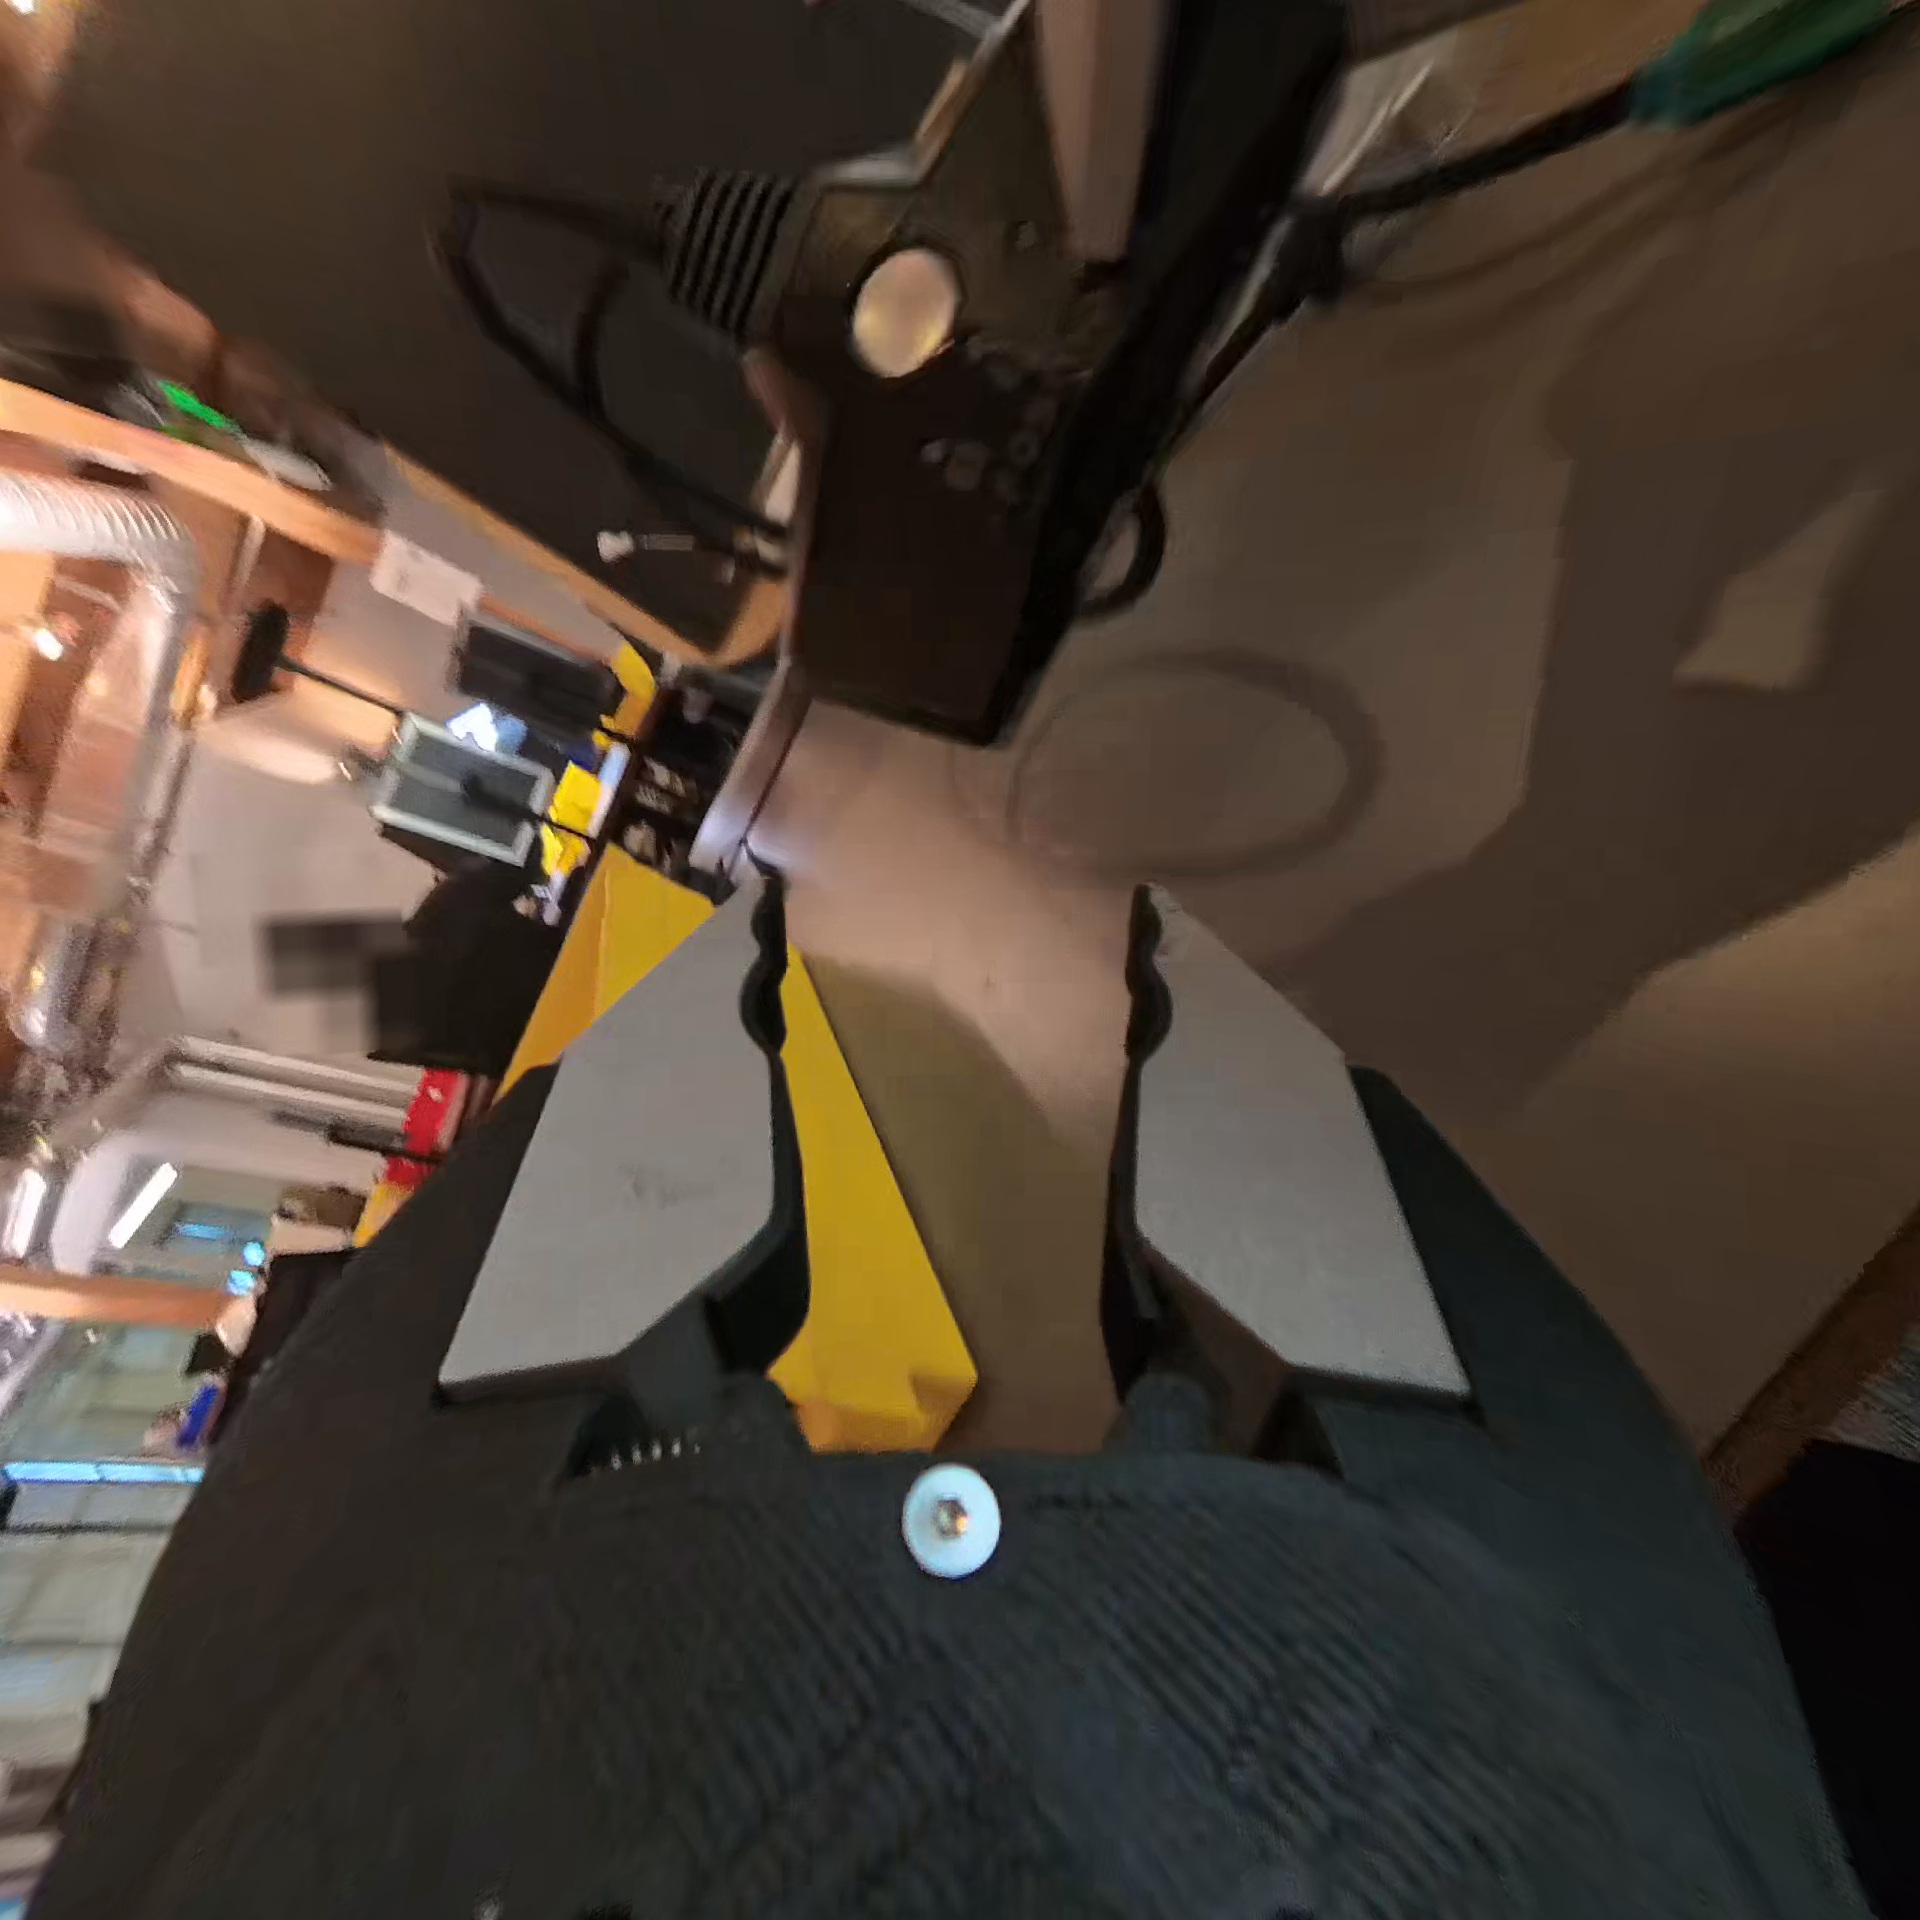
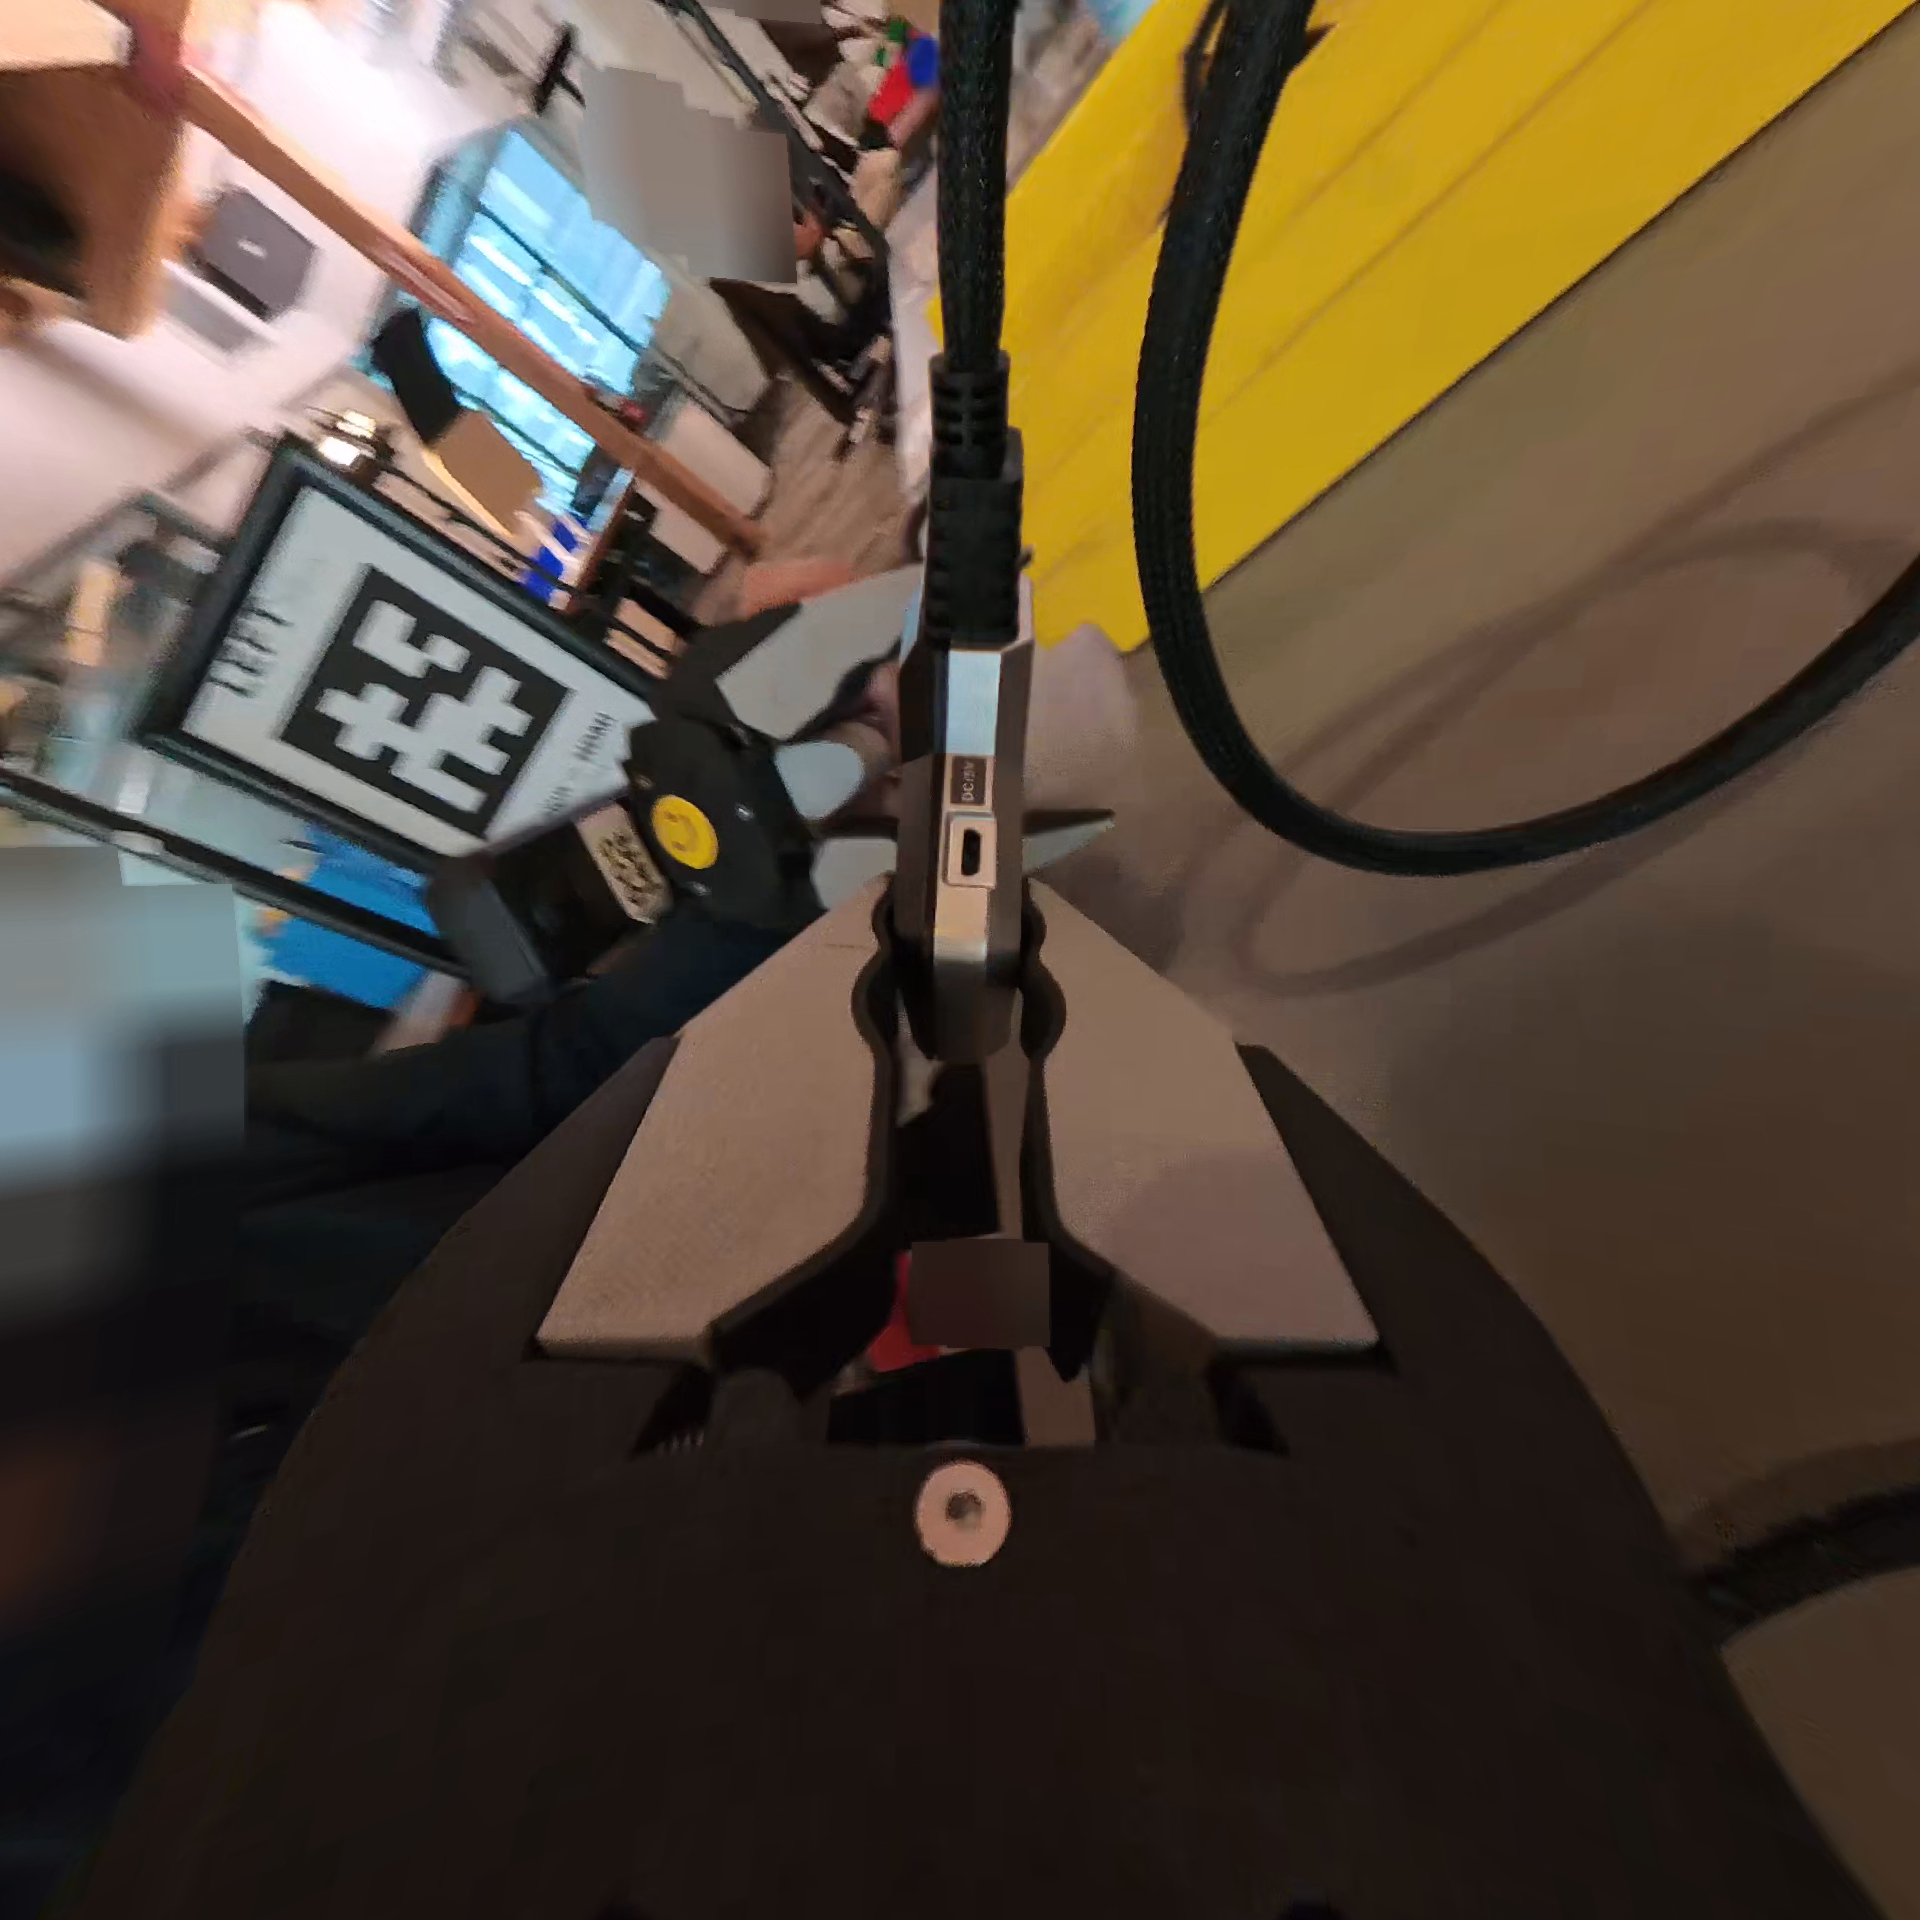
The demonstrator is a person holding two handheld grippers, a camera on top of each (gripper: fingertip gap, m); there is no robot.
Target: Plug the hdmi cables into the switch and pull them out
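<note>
The right hand-held gripper [image 2: 961,977] squeezes the switch [image 2: 961,821] above the desk [image 2: 1558,1039], so bring the wide-open, empty left hand-held gripper [image 1: 951,935] slowly to its cable [image 2: 971,208].

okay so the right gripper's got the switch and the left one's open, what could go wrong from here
1. The right gripper pinches the switch only near one end, so a pull on the plugged braided cable might twist it loose.
2. The looping second cable hangs close by and could snag.
3. The left gripper is open and empty; both views are blurred, so misalignment seems possible.
</note>
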